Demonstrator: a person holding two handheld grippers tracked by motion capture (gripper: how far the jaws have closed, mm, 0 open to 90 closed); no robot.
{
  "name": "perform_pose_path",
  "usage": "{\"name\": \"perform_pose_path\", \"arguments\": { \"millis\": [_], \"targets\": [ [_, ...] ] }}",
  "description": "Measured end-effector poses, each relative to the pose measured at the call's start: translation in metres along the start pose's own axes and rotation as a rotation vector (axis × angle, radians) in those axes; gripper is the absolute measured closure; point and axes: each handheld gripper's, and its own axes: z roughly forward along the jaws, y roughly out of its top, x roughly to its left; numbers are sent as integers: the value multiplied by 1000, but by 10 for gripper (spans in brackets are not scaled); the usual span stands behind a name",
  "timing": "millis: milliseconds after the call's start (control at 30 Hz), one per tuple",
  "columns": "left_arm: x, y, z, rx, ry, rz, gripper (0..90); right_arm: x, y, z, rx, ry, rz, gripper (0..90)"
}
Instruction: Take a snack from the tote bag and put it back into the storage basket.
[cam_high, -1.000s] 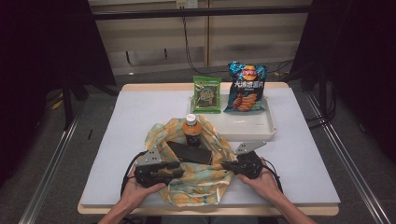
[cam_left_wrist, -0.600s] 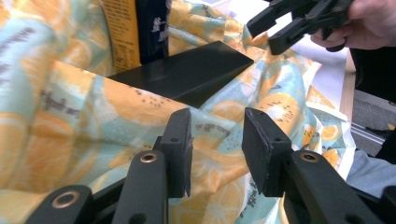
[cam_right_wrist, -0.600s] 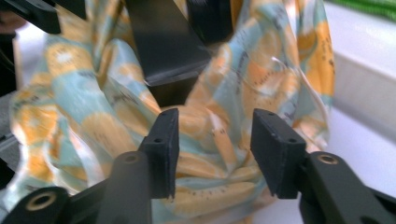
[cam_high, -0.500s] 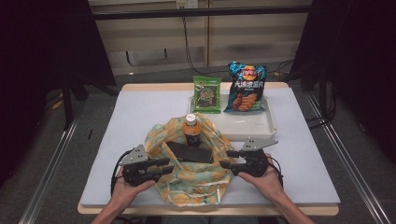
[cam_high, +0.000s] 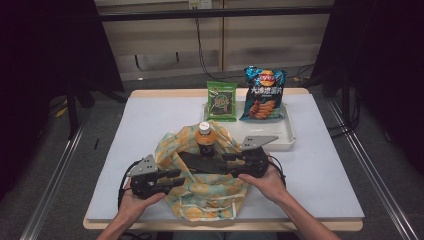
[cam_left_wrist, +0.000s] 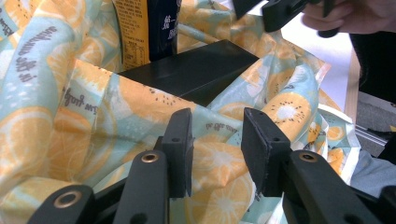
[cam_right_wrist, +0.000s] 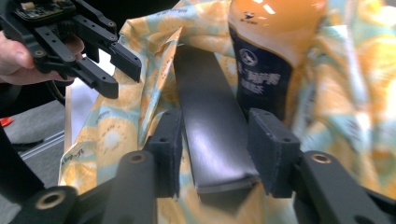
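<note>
Box end between parted right tongs | left tongs parted over cloth | bottle just beside

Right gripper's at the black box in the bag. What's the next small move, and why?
Probably close the right gripper on the black box. Its jaws have just been opening and now straddle the box's end, though I can't tell whether they grip it. The box lies slanted across the bag beside the bottle.

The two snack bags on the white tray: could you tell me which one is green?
The green snack bag is the smaller one, at the tray's left end; the taller blue chip bag stands to its right.
</note>
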Motion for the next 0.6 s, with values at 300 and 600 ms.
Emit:
{"name": "perform_pose_path", "arguments": {
  "millis": [300, 600],
  "targets": [
    [1, 0, -1, -11, -10, -10, 629, -8, -2, 32, 54, 12, -3, 406],
    [6, -1, -5, -26, 7, -31, 622, -8, -10, 46, 115, -10, -23, 321]
  ]
}}
